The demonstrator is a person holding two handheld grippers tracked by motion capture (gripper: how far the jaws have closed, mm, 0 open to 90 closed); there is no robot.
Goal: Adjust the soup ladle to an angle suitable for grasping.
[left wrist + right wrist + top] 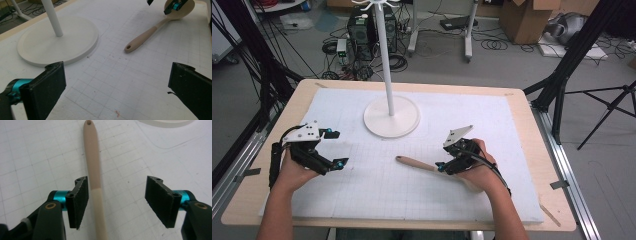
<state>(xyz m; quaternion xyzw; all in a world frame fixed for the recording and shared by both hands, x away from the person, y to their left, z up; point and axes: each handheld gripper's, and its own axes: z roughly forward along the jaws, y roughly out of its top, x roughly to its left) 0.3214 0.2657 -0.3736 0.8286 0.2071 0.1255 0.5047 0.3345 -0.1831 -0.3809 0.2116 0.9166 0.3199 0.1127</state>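
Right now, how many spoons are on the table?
1. The wooden spoon lies flat on the white mat, in front of the white stand. Its handle runs between the open jaws of the right gripper, which hides part of it.

Grey floor (447, 65) strewn with cables (494, 44); a computer tower (361, 31), cardboard box (524, 17) and black tripod (612, 107) stand behind.

You see a smooth, matt spoon (93, 162), wood-like, its handle tan and its neck paler. Your right claw (117, 202) has rough black pads and glossy teal metal fittings. The surface (532, 150) wears a matt white gridded sheet; the stand (391, 116) looks smooth white.
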